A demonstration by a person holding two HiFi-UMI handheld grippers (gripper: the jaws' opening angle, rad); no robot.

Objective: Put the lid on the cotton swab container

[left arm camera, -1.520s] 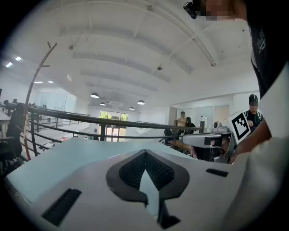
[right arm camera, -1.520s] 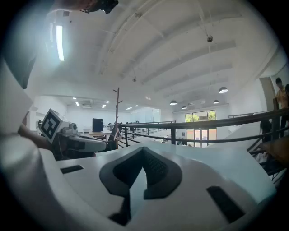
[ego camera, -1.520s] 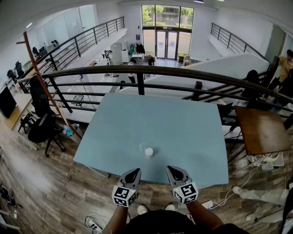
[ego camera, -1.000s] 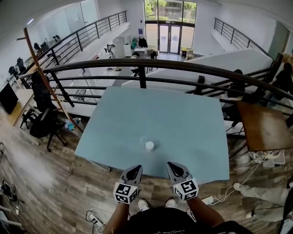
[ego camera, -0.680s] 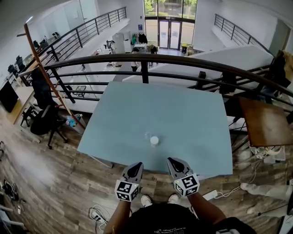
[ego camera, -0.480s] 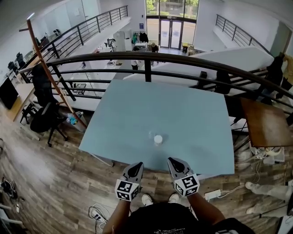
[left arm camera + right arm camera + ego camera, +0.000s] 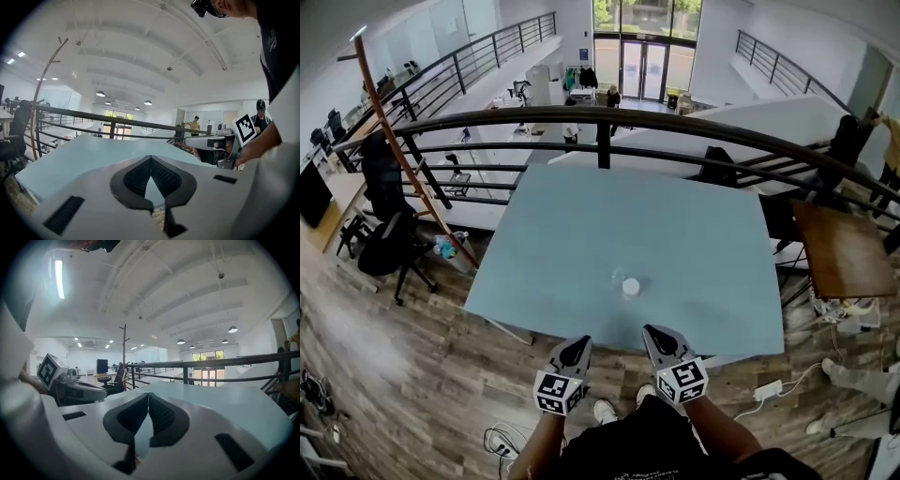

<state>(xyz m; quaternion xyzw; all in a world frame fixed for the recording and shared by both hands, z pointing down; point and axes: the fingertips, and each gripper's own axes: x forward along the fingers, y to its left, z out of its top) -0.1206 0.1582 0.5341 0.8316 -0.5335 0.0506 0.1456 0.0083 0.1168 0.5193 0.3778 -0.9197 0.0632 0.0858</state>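
Progress looks nil, I judge: near the front edge of the table [image 7: 581, 225] a white round piece [image 7: 631, 288] and a clear piece [image 7: 618, 277] sit just beside each other, container and lid, too small to tell which is which. Left gripper [image 7: 576, 348] and right gripper [image 7: 657, 336] hover short of that edge, jaws together, holding nothing. Reaching, grasping and capping remain.

Black shirt [image 7: 647, 450], white shoes [image 7: 605, 411]. Pale grey left gripper [image 7: 579, 343] and right gripper [image 7: 651, 332] with black ribbed jaws, each carrying a cube [image 7: 555, 394] of black-and-white square markers.
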